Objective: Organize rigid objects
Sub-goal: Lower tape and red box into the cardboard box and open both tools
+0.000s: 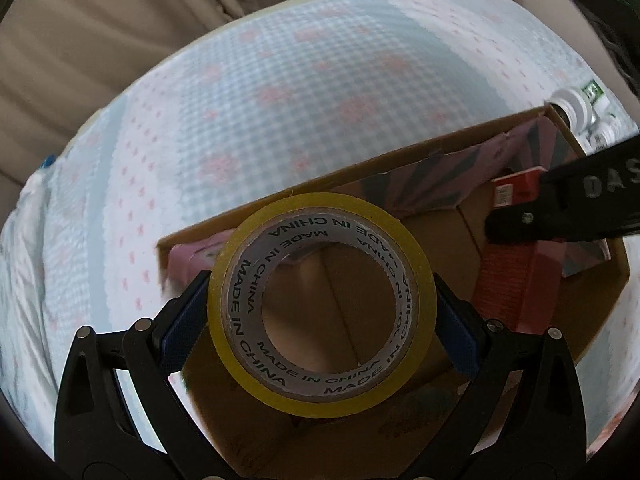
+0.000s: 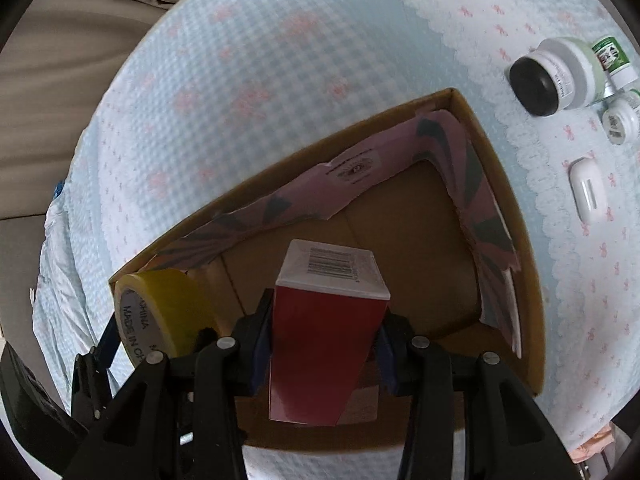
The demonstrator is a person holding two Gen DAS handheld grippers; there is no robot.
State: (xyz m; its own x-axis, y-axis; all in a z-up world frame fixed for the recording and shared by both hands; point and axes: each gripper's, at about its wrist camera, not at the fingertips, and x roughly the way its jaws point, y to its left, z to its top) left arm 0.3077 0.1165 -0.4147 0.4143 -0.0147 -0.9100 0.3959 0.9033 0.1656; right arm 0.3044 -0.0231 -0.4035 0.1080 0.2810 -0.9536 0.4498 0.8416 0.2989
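My left gripper (image 1: 322,300) is shut on a yellow tape roll (image 1: 236,312) with "MADE IN CHINA" on its core, held over the open cardboard box (image 1: 280,196). My right gripper (image 2: 324,344) is shut on a red box (image 2: 320,352) with a white barcoded end, also held over the cardboard box (image 2: 516,216). In the left wrist view the red box (image 1: 516,276) and the right gripper's finger (image 1: 560,208) show at the right. In the right wrist view the tape roll (image 2: 168,308) shows at the left. The box floor looks bare.
The box stands on a light blue checked cloth (image 2: 280,60) with pink bows. Right of the box lie a black-capped jar (image 2: 548,80), small white bottles (image 2: 620,116) and a white case (image 2: 588,192). Pink-patterned flaps (image 2: 360,176) line the box's inside.
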